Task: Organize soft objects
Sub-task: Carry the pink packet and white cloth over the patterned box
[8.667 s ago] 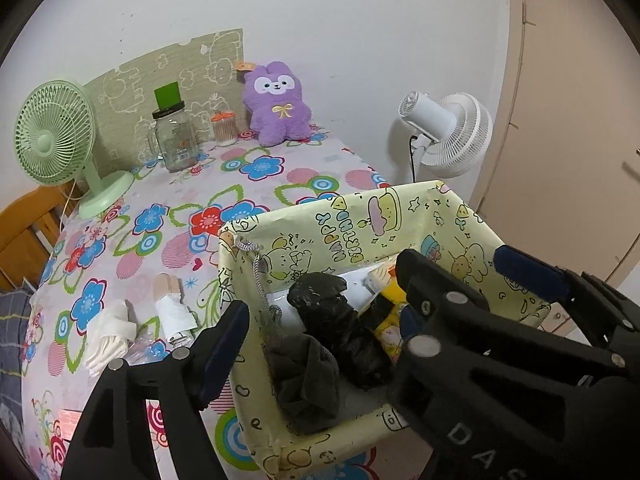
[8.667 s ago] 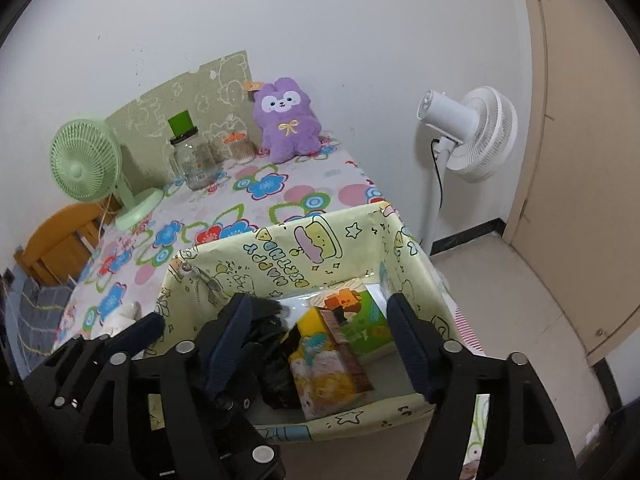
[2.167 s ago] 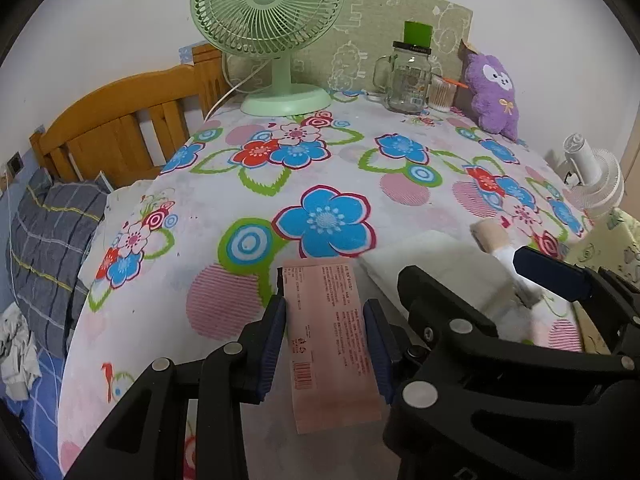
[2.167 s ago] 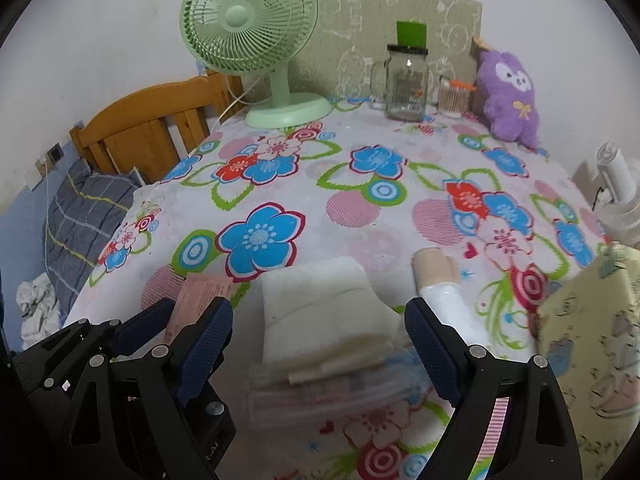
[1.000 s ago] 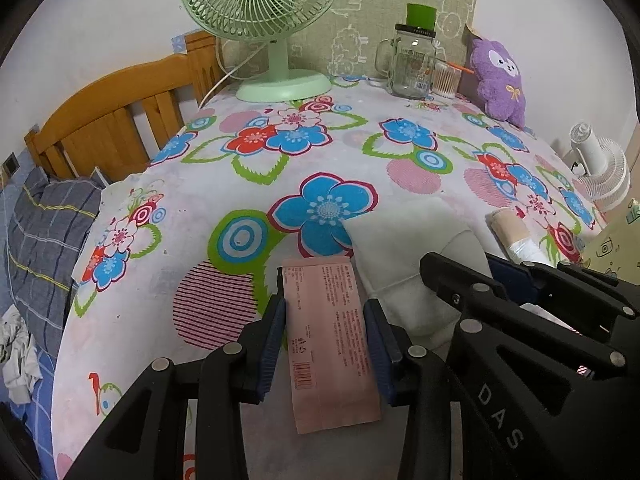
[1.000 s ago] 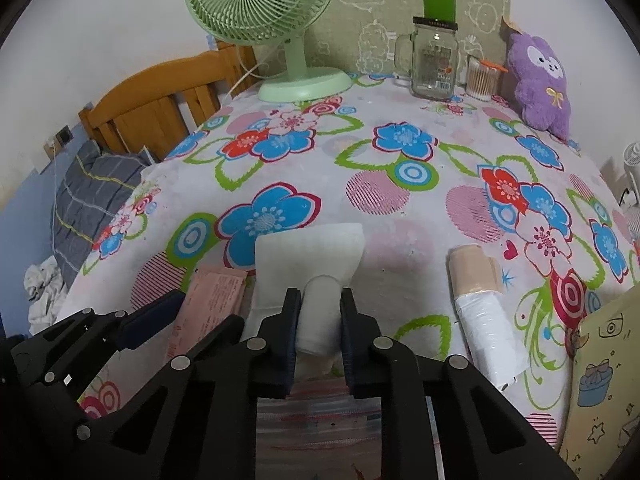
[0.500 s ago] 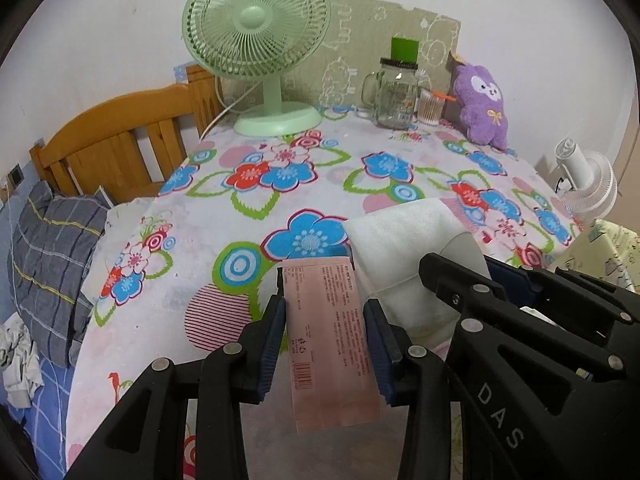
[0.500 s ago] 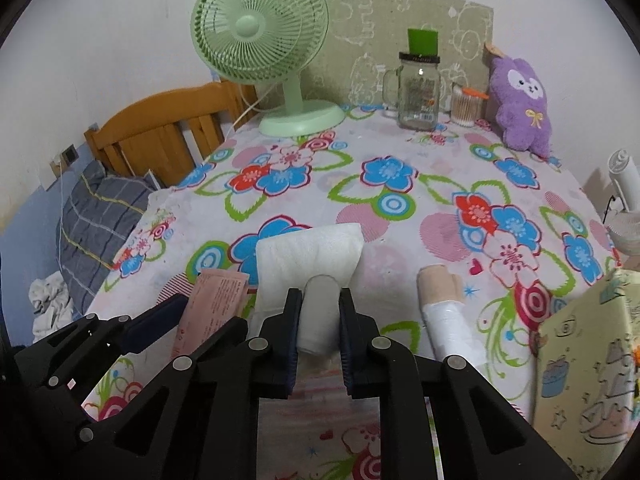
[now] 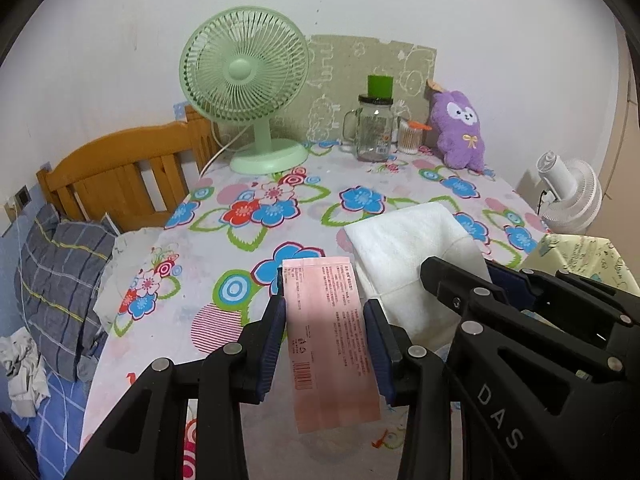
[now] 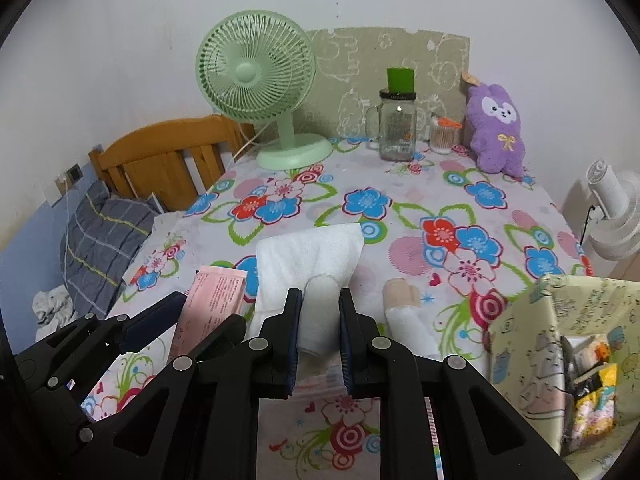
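Observation:
My left gripper point(image 9: 325, 312) is shut on a flat pink packet point(image 9: 328, 344) and holds it above the flowered table point(image 9: 280, 208). My right gripper point(image 10: 319, 320) is shut on a folded white cloth point(image 10: 310, 256), also lifted off the table. The cloth shows in the left wrist view point(image 9: 408, 248) just right of the pink packet, which shows in the right wrist view point(image 10: 212, 300) as well. A rolled beige and white sock point(image 10: 404, 316) lies on the table right of the cloth. The yellow fabric bin point(image 10: 524, 348) with several items inside stands at the right.
A green desk fan point(image 10: 260, 80), a glass jar point(image 10: 396, 128), a small cup point(image 10: 442, 136) and a purple plush point(image 10: 496, 132) stand along the back. A white floor fan point(image 10: 612, 208) is right of the table. A wooden bed head point(image 10: 168, 156) and grey pillow point(image 10: 100, 232) are at left.
Both grippers have risen and pulled back with the pink packet and white cloth. The yellow bin has come further into view at the right.

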Available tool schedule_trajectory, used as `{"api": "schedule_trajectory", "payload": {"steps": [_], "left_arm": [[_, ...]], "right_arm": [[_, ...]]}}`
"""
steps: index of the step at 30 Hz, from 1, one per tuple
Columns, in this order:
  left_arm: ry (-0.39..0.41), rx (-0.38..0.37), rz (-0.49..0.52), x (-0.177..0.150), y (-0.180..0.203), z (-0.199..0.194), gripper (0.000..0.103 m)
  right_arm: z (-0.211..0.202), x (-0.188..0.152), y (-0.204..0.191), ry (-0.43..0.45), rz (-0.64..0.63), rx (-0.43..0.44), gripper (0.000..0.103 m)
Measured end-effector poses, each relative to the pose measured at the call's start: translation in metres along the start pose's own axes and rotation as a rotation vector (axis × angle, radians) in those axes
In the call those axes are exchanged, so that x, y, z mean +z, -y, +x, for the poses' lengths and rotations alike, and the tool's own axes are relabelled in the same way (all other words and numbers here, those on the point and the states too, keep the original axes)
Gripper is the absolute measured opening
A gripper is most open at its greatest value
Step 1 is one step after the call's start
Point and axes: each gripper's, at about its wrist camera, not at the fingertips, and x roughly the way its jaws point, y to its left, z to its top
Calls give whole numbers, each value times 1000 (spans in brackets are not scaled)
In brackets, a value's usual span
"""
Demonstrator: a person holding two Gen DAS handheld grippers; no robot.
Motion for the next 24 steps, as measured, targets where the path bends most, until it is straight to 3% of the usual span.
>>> {"api": "schedule_trajectory", "payload": {"steps": [9,24], "left_arm": [[34,-1,8,1,18,-28,41],[88,-65,68,5,70,-59,41]], "right_arm": [[-33,-1,10,38,5,-11,20],[-83,-7,49,97,45,-67,20]]}}
